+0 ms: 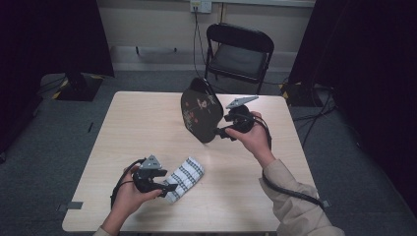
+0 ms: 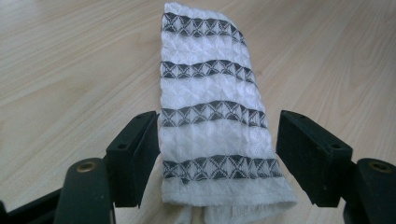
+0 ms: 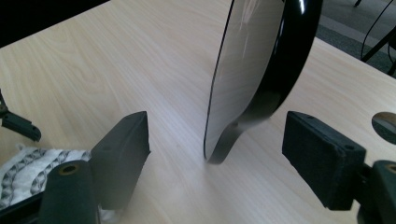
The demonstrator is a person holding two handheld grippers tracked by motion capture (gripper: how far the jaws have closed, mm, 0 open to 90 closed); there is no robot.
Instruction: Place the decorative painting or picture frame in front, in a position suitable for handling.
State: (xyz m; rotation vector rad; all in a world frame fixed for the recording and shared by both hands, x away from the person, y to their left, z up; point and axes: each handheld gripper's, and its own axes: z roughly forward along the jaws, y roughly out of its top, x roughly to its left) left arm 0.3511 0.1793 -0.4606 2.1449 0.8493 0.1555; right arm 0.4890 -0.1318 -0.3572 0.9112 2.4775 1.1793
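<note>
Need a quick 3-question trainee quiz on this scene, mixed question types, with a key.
1. What lies between the open jaws of the left hand-held gripper?
A. a folded white cloth with grey patterned bands
B. a sponge
C. a cup
2. True or false: the black mirror lies flat on the table.
3. Fill in: on the floor beyond the far edge of the table stands a black folding ____.

Key: 1 A, the cloth. 2 false, it stands up on edge. 3 chair.
</note>
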